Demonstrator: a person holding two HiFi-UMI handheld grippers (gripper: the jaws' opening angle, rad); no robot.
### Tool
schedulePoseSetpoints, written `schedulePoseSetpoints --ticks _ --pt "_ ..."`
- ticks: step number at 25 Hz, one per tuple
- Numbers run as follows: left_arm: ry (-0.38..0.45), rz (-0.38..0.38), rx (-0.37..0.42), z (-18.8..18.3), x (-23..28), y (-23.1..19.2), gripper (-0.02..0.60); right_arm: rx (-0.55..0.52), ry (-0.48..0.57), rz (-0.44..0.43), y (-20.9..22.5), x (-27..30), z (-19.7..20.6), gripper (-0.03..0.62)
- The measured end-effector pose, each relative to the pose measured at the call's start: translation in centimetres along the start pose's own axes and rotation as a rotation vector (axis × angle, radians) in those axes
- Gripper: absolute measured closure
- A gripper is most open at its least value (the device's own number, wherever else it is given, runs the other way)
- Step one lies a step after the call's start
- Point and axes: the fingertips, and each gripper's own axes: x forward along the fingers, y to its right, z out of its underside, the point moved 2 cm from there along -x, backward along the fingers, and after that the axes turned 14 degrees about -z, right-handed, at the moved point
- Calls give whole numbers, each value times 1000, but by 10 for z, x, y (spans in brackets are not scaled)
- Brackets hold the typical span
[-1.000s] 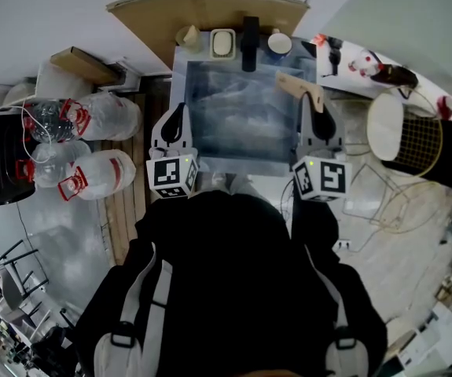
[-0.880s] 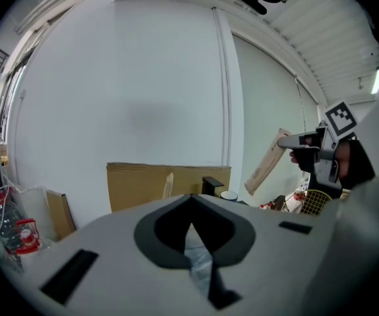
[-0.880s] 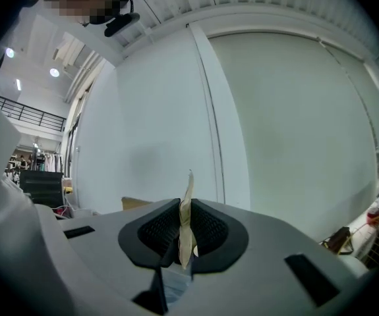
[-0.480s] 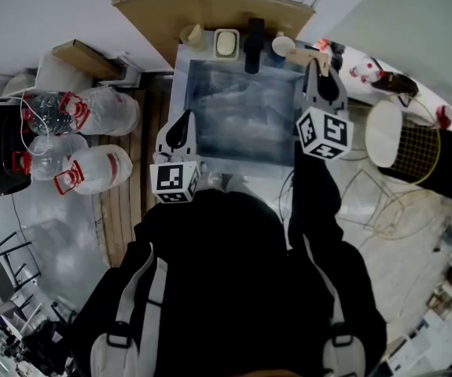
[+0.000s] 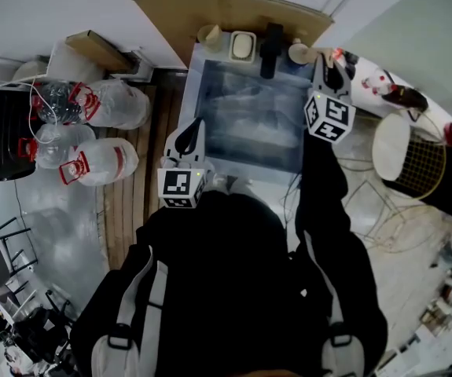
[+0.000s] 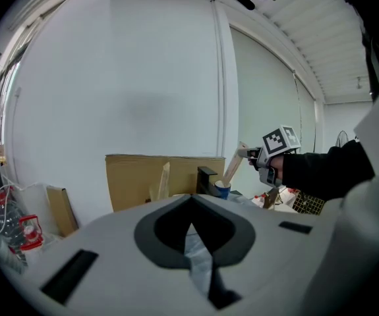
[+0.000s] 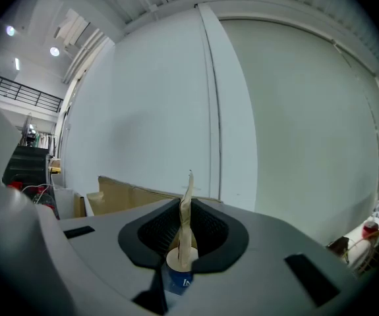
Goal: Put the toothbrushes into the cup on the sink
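- Your right tongs (image 7: 185,210) are clamped on the slim, flat toothbrush in its tan paper sleeve (image 7: 184,232), gripping its two flat faces at about mid-length.
- Its lower end is at the mouth of the small blue cup with a white inside (image 7: 178,276), which stands at the back right of the steel sink (image 5: 210,85). Whether the tip is already inside the cup, I cannot tell.
- Treat the toothbrush as very light and stiff along its length. The paper sleeve probably slides easily, so a narrow pinch may let it pivot.
- Holding the flat faces is the sound choice. A hold on the thin edges would likely twist out.
- The cup looks light and could tip, so judge it unsafe to lean the toothbrush hard against the rim.
- Your left tongs (image 6: 192,242) are drawn together on nothing, held by the sink's near left edge.
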Motion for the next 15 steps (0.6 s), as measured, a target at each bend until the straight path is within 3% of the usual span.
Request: schedulePoseSetpoints --ticks 7,15 --pt "-9 -7 4 3 -8 -3 580 80 -67 -13 8 17 29 549" --pt "-23 -11 -1 11 -16 -3 580 79 -167 -32 12 33 60 549"
